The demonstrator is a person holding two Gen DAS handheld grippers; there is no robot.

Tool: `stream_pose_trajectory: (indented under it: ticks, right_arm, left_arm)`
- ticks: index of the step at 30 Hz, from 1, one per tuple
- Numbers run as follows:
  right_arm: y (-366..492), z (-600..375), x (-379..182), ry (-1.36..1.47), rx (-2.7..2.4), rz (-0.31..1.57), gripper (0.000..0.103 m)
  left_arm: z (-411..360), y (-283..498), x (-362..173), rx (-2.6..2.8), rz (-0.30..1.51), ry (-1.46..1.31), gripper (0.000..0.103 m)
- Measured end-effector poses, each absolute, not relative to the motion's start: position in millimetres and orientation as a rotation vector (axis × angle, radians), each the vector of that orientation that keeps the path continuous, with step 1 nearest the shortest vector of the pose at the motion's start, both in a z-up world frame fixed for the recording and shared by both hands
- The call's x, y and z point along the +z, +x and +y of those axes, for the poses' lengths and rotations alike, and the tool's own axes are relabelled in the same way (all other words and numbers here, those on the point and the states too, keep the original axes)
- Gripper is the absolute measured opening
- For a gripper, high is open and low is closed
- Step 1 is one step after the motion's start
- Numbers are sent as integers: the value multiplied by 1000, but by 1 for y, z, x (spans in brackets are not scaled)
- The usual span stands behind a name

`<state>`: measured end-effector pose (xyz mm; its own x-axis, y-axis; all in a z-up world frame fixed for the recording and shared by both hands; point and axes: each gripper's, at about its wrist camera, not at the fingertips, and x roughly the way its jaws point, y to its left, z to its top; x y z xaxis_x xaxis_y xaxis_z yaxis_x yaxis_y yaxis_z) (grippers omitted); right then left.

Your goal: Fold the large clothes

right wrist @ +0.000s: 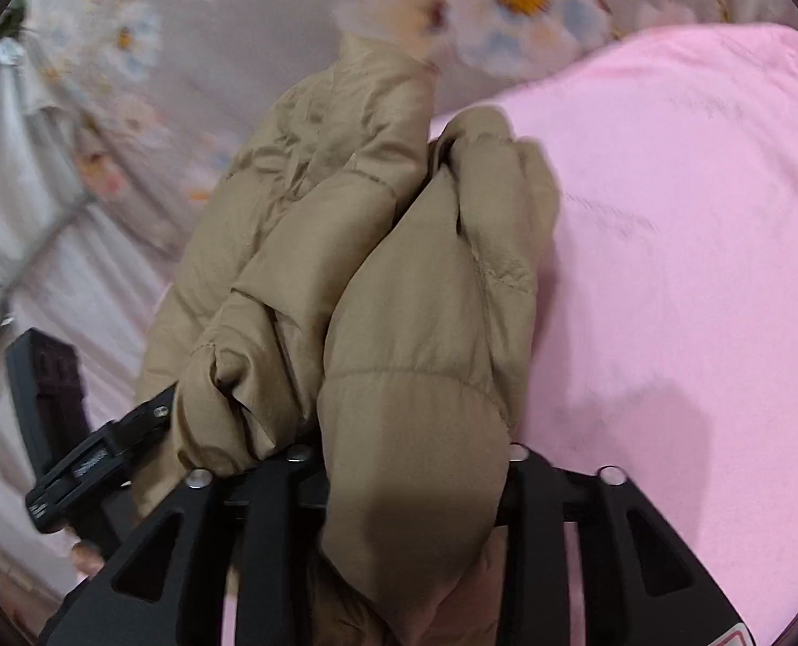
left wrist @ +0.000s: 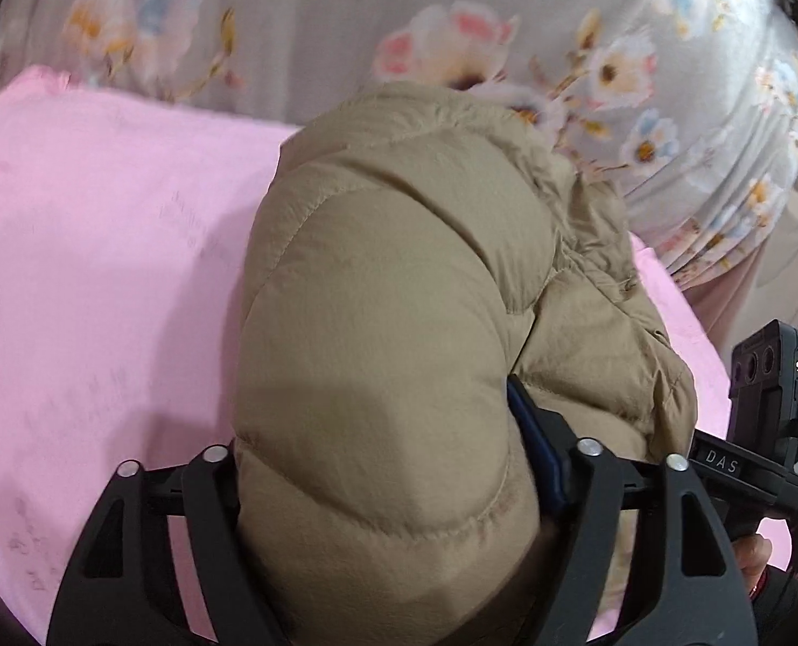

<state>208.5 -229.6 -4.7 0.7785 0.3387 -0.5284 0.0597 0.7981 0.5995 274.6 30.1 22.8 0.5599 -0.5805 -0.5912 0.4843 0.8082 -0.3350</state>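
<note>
The tan puffer jacket (left wrist: 388,296) is quilted cloth with a faint sheen, stitched into puffy, softly creased panels. Under it, the pink sheet (left wrist: 103,280) looks matt and smooth — a woven pattern barely shows. The floral bedcover (left wrist: 345,16) is smooth printed cloth (slightly satiny). Each hand-held gripper — left (left wrist: 393,463), right (right wrist: 404,463) — is matt black plastic with shiny metal pins.

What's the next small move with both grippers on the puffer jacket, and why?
Probably lower both together onto the pink sheet and spread apart. The tan puffer jacket bulges between the left gripper jaws and the right gripper jaws, bunched and crumpled rather than flat, so it likely needs laying out before any fold.
</note>
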Motion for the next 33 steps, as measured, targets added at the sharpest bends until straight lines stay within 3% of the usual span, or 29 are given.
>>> stream_pose_trajectory:
  ticks: [4, 11, 13, 16, 19, 25, 33]
  right_arm:
    - [202, -242, -3, 692, 173, 694, 54]
    - [135, -257, 45, 573, 57, 666, 54]
    - [118, -242, 74, 405, -30, 617, 46]
    - [119, -212, 102, 225, -79, 589, 20]
    - [137, -173, 117, 148, -21, 571, 11]
    - [181, -138, 80, -38, -70, 690, 5]
    - [187, -178, 28, 92, -164, 758, 1]
  left_arm:
    - [50, 283, 14, -666, 782, -272, 83]
    - [61, 253, 51, -536, 783, -78, 87]
    - [62, 234, 70, -415, 714, 35, 89]
    - [42, 216, 94, -172, 648, 196, 93]
    - [27, 217, 96, -81, 675, 193, 93]
    - [2, 226, 65, -44, 772, 179, 93]
    - [-11, 234, 32, -106, 824, 114, 96]
